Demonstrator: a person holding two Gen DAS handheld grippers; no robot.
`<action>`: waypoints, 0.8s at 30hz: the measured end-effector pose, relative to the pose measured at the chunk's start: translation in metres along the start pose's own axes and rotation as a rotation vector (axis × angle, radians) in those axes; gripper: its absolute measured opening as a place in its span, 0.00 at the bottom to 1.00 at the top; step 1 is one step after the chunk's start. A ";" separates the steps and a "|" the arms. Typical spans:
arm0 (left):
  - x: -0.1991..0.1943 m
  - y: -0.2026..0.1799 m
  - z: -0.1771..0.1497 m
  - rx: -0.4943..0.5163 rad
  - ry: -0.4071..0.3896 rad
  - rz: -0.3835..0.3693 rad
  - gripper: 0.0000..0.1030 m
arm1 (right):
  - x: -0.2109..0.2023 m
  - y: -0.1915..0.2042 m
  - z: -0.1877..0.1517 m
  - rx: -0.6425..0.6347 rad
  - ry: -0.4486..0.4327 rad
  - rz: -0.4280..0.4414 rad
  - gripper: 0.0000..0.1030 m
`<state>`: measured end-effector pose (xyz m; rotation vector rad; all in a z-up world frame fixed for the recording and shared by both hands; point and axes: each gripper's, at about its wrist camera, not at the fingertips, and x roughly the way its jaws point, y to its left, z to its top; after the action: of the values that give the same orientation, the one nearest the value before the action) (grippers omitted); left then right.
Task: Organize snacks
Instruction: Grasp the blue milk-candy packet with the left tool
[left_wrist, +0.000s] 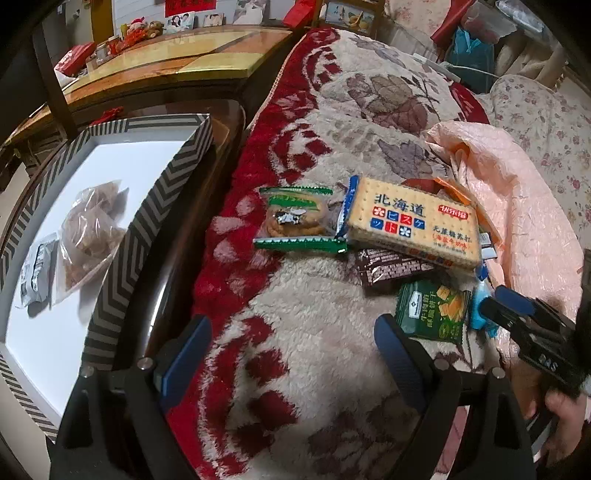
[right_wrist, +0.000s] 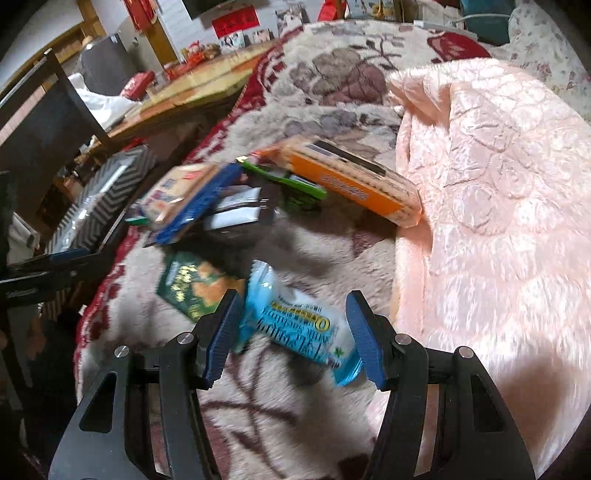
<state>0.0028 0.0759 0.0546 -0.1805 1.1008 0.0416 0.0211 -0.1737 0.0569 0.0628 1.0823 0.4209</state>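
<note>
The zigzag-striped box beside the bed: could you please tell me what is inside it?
Inside the striped box, on its white floor, lie a clear bag of brown snacks and a small grey-white packet beside it. The near wall and the left gripper hide the closest corner.

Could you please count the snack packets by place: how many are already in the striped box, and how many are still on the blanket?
In the striped box: 2 (clear bag, grey-white packet)
On the blanket: at least 6; the pile hides some
Total: at least 8
</note>
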 end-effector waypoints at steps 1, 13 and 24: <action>0.000 0.001 -0.001 -0.002 0.001 0.000 0.88 | 0.004 -0.003 0.001 0.008 0.020 0.004 0.57; -0.003 0.014 -0.023 -0.019 0.032 -0.004 0.88 | -0.028 0.039 -0.039 0.129 0.132 0.411 0.74; -0.006 -0.028 -0.028 0.011 0.044 -0.119 0.88 | -0.049 0.010 -0.044 0.225 0.010 0.263 0.74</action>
<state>-0.0212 0.0436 0.0512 -0.2380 1.1316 -0.0751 -0.0395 -0.1886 0.0796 0.4059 1.1323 0.5334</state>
